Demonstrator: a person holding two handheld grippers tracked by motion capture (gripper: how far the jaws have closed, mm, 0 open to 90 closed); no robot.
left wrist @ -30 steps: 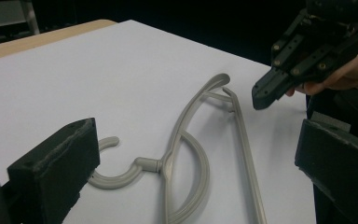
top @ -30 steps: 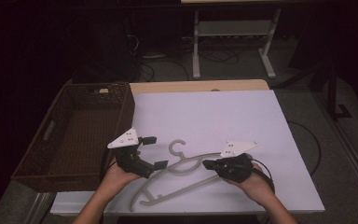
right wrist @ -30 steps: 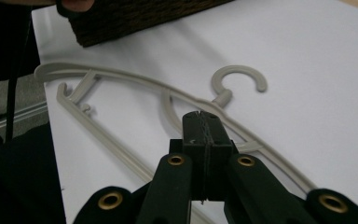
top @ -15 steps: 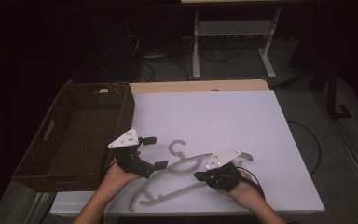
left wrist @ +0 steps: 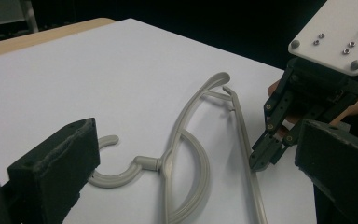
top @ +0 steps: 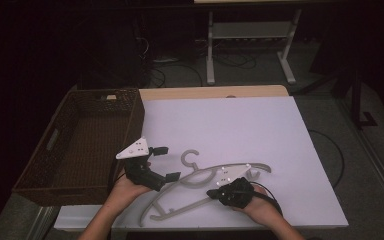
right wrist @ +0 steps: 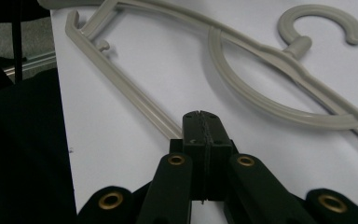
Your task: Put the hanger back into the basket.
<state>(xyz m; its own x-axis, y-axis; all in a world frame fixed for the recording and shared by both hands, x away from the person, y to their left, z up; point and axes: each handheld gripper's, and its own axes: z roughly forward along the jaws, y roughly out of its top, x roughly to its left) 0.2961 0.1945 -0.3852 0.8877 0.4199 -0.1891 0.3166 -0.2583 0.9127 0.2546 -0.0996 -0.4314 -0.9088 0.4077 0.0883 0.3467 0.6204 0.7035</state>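
1. Hanger [top: 205, 187] bar: the right gripper [top: 214, 193] has its jaws pressed together at the lower bar, apparently pinching it.
2. The left gripper [top: 166, 164] stands wide open beside the hook [top: 190, 157], holding nothing.
3. The hanger lies flat on the white sheet [top: 260, 130], long axis running from near-left to far-right; the basket [top: 60, 145] sits left.
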